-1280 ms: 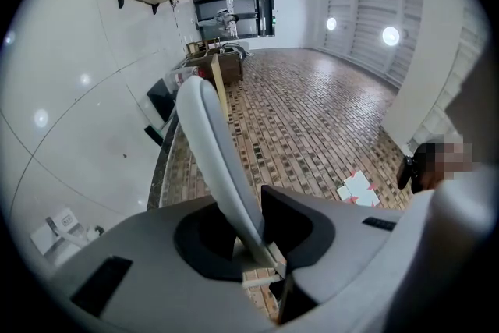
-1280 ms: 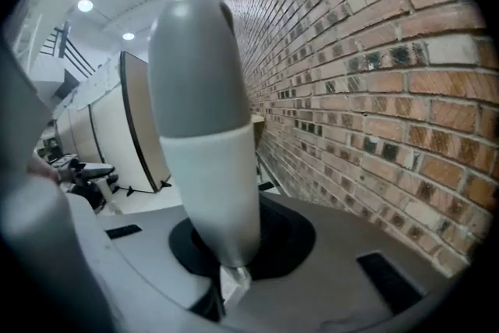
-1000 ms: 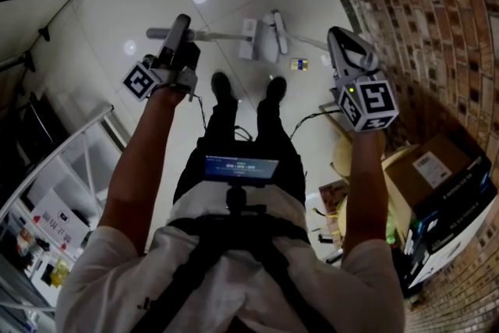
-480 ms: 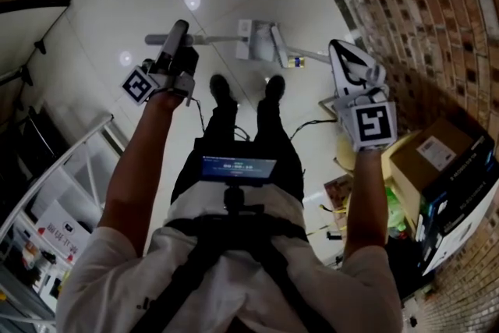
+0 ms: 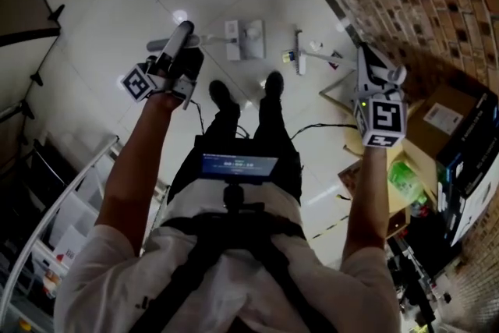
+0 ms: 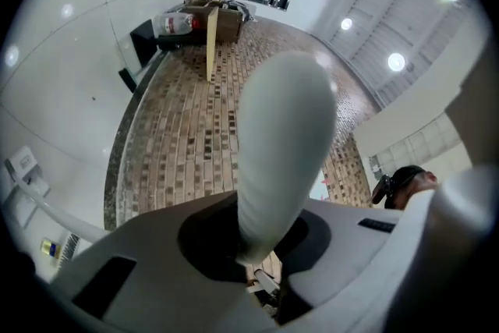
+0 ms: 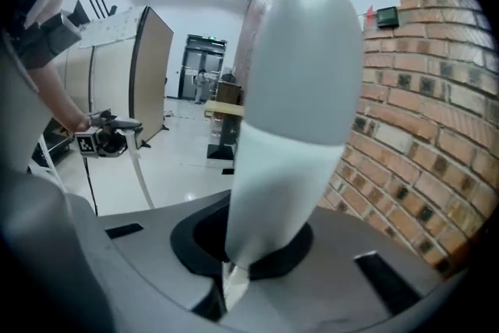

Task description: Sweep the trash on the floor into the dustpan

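In the head view my left gripper (image 5: 181, 57) is shut on a grey handle (image 5: 178, 33). That handle seems to belong to the white dustpan (image 5: 245, 39) on the floor ahead. Its jaws have just been closing, with the rounded handle end (image 6: 284, 136) between them. My right gripper (image 5: 373, 71) is shut on a second pale handle (image 7: 296, 90) near the brick wall. From there a thin pole runs to what looks like the broom head (image 5: 299, 51). A small yellow piece of trash (image 5: 289, 56) lies on the tiles between the dustpan and the broom head.
A curved brick wall (image 5: 437, 4) runs along the right. Cardboard boxes (image 5: 448, 117), a dark box (image 5: 477, 160) and a green bag (image 5: 405, 179) crowd its foot. A white rack (image 5: 62, 222) stands at the lower left. The person's shoes (image 5: 221, 95) stand behind the dustpan.
My right gripper has swung to the right toward the brick wall, and the broom head has moved right, away from the dustpan. The left gripper has shifted only a little.
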`<state>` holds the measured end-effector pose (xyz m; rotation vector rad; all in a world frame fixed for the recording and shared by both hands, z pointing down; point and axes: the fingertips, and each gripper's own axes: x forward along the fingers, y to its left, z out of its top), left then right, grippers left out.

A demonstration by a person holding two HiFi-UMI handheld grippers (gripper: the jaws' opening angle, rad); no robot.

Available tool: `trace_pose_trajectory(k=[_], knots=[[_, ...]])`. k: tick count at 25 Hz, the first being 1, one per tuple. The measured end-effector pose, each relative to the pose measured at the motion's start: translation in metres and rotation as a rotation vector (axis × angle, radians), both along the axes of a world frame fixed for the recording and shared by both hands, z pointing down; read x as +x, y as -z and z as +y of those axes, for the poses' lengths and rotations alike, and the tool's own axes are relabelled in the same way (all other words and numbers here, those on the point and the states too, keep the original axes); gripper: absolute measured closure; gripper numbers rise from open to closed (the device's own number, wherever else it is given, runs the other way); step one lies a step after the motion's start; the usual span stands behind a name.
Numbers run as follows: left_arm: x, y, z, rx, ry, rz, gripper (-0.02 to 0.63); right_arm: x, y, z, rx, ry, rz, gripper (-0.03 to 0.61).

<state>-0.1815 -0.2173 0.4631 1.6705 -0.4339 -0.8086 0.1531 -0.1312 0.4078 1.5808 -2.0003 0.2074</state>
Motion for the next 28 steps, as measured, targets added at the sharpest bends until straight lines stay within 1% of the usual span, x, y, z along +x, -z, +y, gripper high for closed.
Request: trace_pose_trajectory(k=[4, 6, 7, 9, 11, 14, 16, 17, 19, 23, 26, 28], knots=[[0.014, 0.003, 0.007, 0.003, -0.098, 0.033, 0.584, 0.022, -0.025, 0.014, -0.040, -0.087, 0.077, 0.578], [0.022, 0.003, 0.011, -0.005, -0.143, 0.033, 0.584, 0.030, -0.045, 0.017, -0.057, -0.123, 0.092, 0.578], [0.026, 0.003, 0.012, -0.009, -0.164, 0.021, 0.586, 0.034, -0.058, 0.017, -0.063, -0.148, 0.084, 0.578], [0.031, -0.001, 0.013, -0.020, -0.197, -0.024, 0.588, 0.042, -0.086, 0.016, -0.077, -0.235, 0.037, 0.578], [0.032, -0.008, 0.012, -0.028, -0.219, -0.083, 0.591, 0.050, -0.108, 0.017, -0.080, -0.367, -0.046, 0.574], [0.030, -0.012, 0.010, -0.045, -0.233, -0.137, 0.592, 0.058, -0.109, 0.011, -0.016, -0.540, -0.190, 0.568], [0.028, -0.012, 0.008, -0.052, -0.224, -0.145, 0.592, 0.061, -0.102, 0.004, 0.035, -0.604, -0.262, 0.566], [0.028, -0.011, 0.009, -0.051, -0.226, -0.147, 0.592, 0.061, -0.098, 0.001, 0.052, -0.618, -0.285, 0.566], [0.030, -0.012, 0.013, -0.052, -0.243, -0.151, 0.592, 0.054, -0.089, -0.009, 0.076, -0.610, -0.321, 0.565], [0.028, -0.016, 0.019, -0.058, -0.253, -0.148, 0.592, 0.023, -0.073, -0.026, 0.090, -0.508, -0.370, 0.566], [0.026, -0.016, 0.017, -0.054, -0.248, -0.138, 0.592, 0.005, -0.061, -0.026, 0.090, -0.427, -0.331, 0.578], [0.022, -0.012, 0.014, -0.045, -0.233, -0.107, 0.594, 0.002, -0.047, -0.024, 0.102, -0.397, -0.284, 0.578]])
